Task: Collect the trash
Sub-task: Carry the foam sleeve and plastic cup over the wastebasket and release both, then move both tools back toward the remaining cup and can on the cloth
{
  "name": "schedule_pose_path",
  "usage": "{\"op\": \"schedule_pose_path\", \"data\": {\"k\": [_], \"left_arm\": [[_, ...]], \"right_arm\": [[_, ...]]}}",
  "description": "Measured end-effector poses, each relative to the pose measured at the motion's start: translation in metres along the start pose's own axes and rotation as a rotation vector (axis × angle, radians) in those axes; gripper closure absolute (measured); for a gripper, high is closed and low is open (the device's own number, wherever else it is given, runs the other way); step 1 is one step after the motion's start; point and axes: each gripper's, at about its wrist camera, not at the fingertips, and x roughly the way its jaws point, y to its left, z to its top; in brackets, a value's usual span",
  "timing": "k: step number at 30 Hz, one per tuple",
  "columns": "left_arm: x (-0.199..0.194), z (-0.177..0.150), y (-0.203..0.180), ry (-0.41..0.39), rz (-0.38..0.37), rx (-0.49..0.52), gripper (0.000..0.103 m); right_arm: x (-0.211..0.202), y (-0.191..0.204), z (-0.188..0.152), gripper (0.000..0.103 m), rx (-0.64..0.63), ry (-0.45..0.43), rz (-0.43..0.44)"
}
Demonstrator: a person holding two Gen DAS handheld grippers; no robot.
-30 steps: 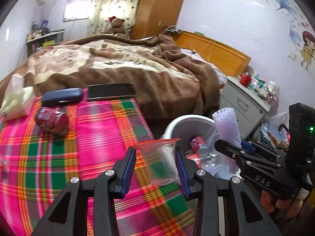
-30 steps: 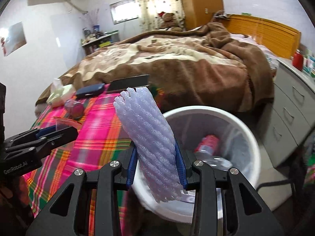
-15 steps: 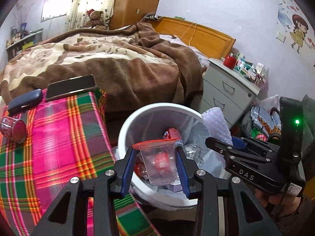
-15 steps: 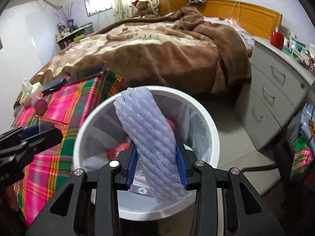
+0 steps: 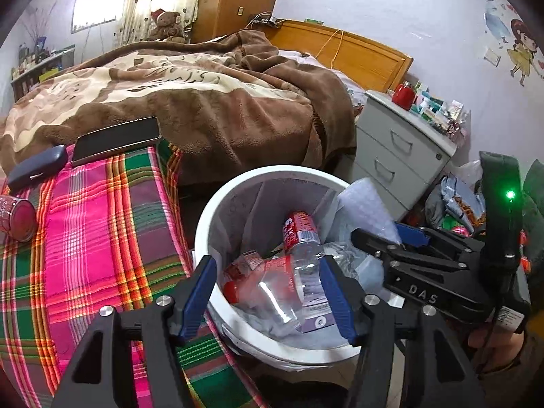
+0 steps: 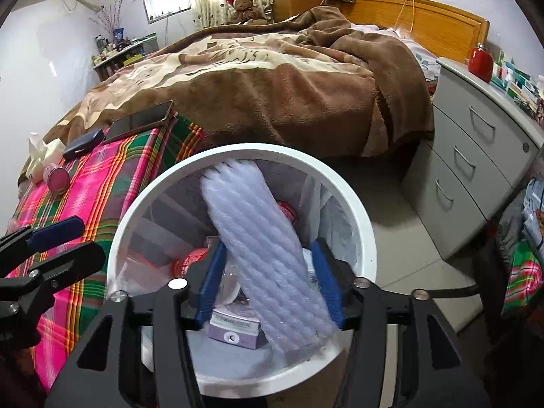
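A white trash bin [image 5: 217, 210] [image 6: 353, 204] stands on the floor beside the plaid-covered table and holds bottles, a red can and a purple box. My left gripper [image 5: 268, 292] is open above the bin; a clear plastic bag [image 5: 268, 289] lies loose between its fingers, inside the bin. My right gripper [image 6: 268, 282] is open over the bin, with a white foam net sleeve [image 6: 258, 238] blurred between its spread fingers. The right gripper also shows in the left wrist view [image 5: 384, 238].
The plaid table [image 5: 95, 224] carries a pink can [image 5: 18, 217], a dark case [image 5: 35, 166] and a phone [image 5: 115, 139]. A bed [image 5: 190, 102] lies behind. A grey drawer cabinet [image 6: 476, 156] stands to the right, with bags on the floor.
Both grippers have opened over the bin. The plastic bag has dropped from the left fingers into the bin, and the foam sleeve is slipping free of the right fingers.
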Motion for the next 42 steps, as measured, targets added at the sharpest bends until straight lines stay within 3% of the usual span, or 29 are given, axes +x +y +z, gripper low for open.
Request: {"op": "schedule_pose_path", "data": {"k": [20, 42], "left_arm": [[-0.018, -0.004, 0.010, -0.023, 0.046, -0.018, 0.040], [-0.071, -0.025, 0.039, -0.091, 0.128, -0.051, 0.040]], "right_arm": [[-0.010, 0.003, -0.002, 0.042, 0.040, -0.038, 0.009], [-0.031, 0.036, -0.005, 0.042, 0.032, -0.108, 0.055]]}}
